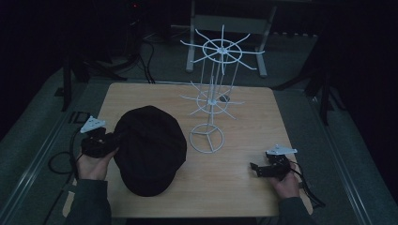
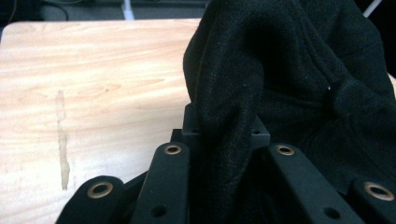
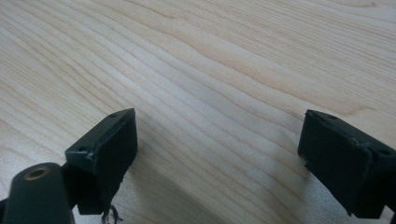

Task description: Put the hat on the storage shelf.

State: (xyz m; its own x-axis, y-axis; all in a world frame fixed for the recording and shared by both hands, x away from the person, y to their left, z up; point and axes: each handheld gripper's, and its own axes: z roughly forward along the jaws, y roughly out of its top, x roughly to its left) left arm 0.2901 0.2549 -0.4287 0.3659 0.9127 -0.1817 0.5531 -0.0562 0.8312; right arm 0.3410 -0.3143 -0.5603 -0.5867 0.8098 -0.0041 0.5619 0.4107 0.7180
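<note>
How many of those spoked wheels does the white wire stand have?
2. The upper wheel tops the stand, at the far side of the table. The smaller lower wheel sits halfway down the pole. The ring at the bottom is its base, right of the black hat.

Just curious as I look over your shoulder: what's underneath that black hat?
The black hat lies over the wooden table, whose bare top shows all round it. The left gripper pinches a fold at its edge. Whatever sits beneath the crown is covered, so I cannot tell.

room: dim | table (image 1: 244,187): light wood | floor (image 1: 42,122): grey | walls: dark
</note>
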